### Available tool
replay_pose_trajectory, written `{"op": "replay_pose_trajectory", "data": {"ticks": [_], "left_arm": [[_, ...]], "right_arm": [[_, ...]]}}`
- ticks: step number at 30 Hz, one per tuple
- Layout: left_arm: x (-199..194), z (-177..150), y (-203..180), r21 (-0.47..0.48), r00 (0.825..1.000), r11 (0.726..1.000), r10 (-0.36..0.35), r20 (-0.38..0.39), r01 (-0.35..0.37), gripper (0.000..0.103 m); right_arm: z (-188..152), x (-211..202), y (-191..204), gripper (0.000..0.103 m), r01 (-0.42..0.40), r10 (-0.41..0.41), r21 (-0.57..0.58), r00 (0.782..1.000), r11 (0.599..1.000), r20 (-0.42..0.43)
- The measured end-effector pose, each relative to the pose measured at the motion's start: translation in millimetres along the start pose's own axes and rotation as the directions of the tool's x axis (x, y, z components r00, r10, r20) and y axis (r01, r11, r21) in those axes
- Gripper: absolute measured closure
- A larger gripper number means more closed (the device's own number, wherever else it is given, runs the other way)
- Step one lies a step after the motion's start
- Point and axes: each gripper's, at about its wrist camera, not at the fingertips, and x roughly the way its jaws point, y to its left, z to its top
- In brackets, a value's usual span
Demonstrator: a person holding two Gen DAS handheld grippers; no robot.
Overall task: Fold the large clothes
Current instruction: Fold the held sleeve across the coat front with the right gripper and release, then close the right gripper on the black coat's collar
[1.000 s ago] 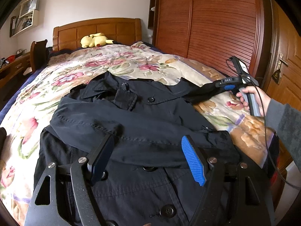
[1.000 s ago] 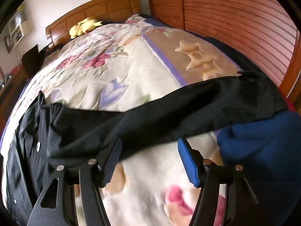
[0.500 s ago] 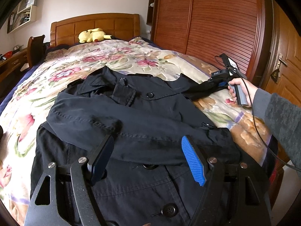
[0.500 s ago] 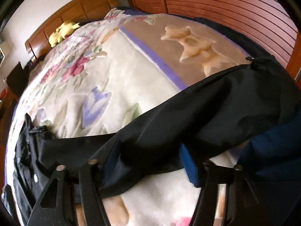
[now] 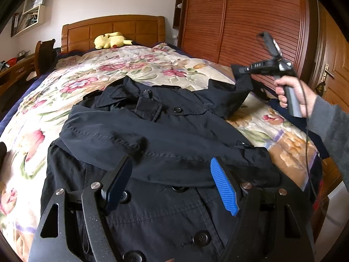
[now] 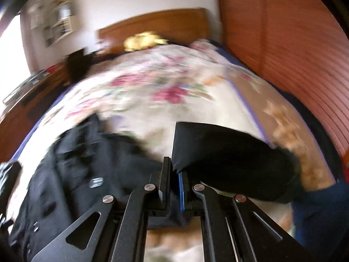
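Observation:
A black double-breasted coat (image 5: 152,135) lies face up on the flowered bedspread (image 5: 113,69), one sleeve folded across its chest. My left gripper (image 5: 170,181) hovers open just above the coat's middle, nothing between its fingers. My right gripper (image 6: 174,174) is shut on the other black sleeve (image 6: 229,152), pinching it near the cuff and holding it lifted off the bed. In the left wrist view that gripper (image 5: 244,69) is raised at the right, in a hand (image 5: 292,93), with the sleeve (image 5: 237,91) hanging from it down to the coat's shoulder.
A wooden headboard (image 5: 113,30) with a yellow plush toy (image 5: 111,40) stands at the far end. A slatted wooden wardrobe (image 5: 250,21) runs along the bed's right side. A dark blue cloth (image 6: 322,214) lies at the bed's near right edge. A wooden desk (image 5: 13,72) is at the left.
My right gripper closed on the black sleeve and lifted it off the bedspread, swinging up and toward the coat. The left gripper stayed open over the coat.

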Motion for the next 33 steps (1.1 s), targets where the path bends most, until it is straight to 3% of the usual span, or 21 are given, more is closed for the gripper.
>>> {"op": "replay_pose_trajectory", "data": {"ticks": [4,7,10,20,24,28,33], "left_arm": [[0.0,-0.1,-1.0,0.006,1.000,1.000,0.005,0.000,-0.005,0.028],[-2.2,-1.0,-0.9,0.012,1.000,1.000,0.011,0.006,-0.011,0.028],[-4.9,-2.3,0.6,0.012,1.000,1.000,0.011,0.008,-0.012,0.028],[-12.1,-3.5,3.5,0.015,1.000,1.000,0.017,0.018,-0.017,0.028],[-13.0,-4.4,2.7,0.019,1.000,1.000,0.015,0.019,-0.016,0.028],[-13.1,-4.5,2.7,0.019,1.000,1.000,0.015,0.019,-0.015,0.028],[-13.1,-5.1,2.6,0.019,1.000,1.000,0.015,0.020,-0.015,0.028]], "right_arm": [[-20.9,-28.0,60.3,0.097,-0.131,0.133,-0.114,0.991,0.985,0.006],[-54.4,-40.6,78.7,0.097,-0.245,0.248,-0.103,0.969,0.964,0.015],[-86.1,-36.3,90.0,0.097,-0.259,0.257,-0.132,0.966,0.957,-0.036],[-110.6,-28.7,111.1,0.092,-0.209,0.182,-0.166,0.969,0.964,-0.165],[-111.2,-42.3,119.3,0.077,-0.178,0.141,-0.180,0.969,0.967,-0.204],[-104.8,-59.3,117.2,0.055,-0.118,0.085,-0.214,0.984,0.970,-0.158],[-76.6,-56.8,86.2,0.048,-0.021,0.005,-0.160,0.995,0.987,-0.098]]}}
